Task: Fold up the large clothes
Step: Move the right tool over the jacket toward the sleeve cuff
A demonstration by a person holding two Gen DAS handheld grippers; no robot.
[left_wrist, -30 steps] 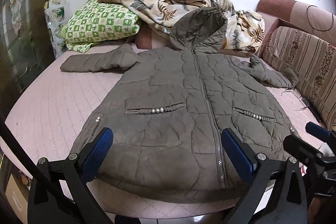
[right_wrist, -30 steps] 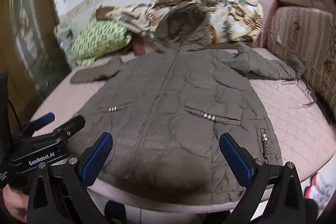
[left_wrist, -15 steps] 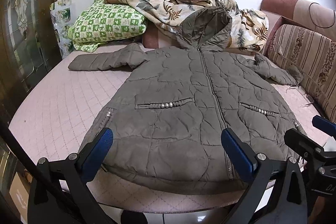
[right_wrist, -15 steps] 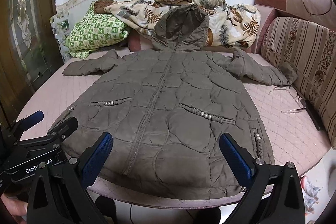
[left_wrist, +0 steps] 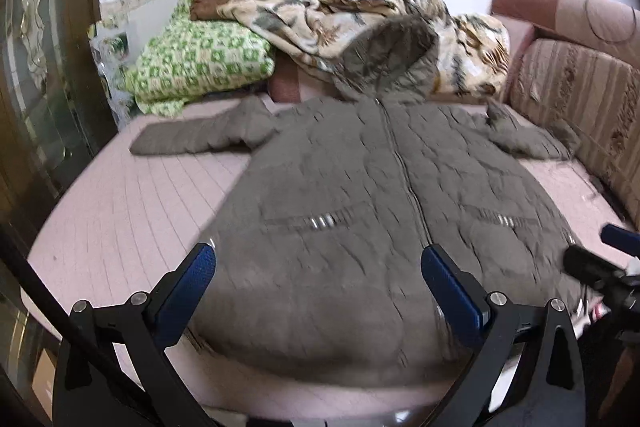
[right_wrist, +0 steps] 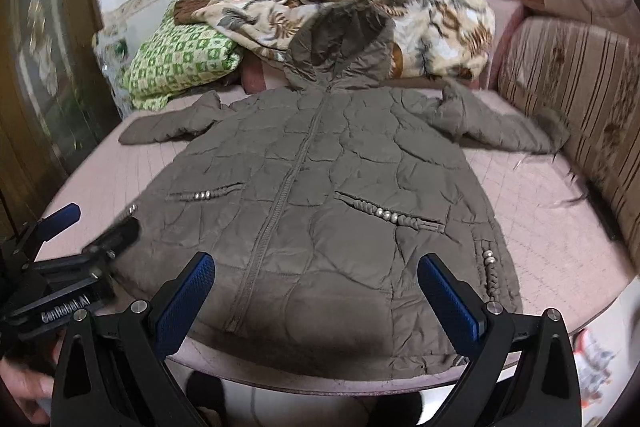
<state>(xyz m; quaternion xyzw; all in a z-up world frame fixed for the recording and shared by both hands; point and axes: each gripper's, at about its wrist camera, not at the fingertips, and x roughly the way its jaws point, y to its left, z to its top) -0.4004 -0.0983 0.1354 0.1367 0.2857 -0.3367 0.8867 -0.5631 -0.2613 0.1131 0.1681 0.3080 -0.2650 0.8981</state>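
Quilted hooded coat [right_wrist: 320, 211] lies zip-up and spread flat on the bed [left_wrist: 120, 211], hood toward the wall, both sleeves out to the sides. Left gripper [left_wrist: 318, 279] and right gripper [right_wrist: 314, 277] both spread wide, nothing held; their blue fingers [right_wrist: 448, 299] hang above the coat's hem edge, w/ hem fabric showing between each pair, not touching.
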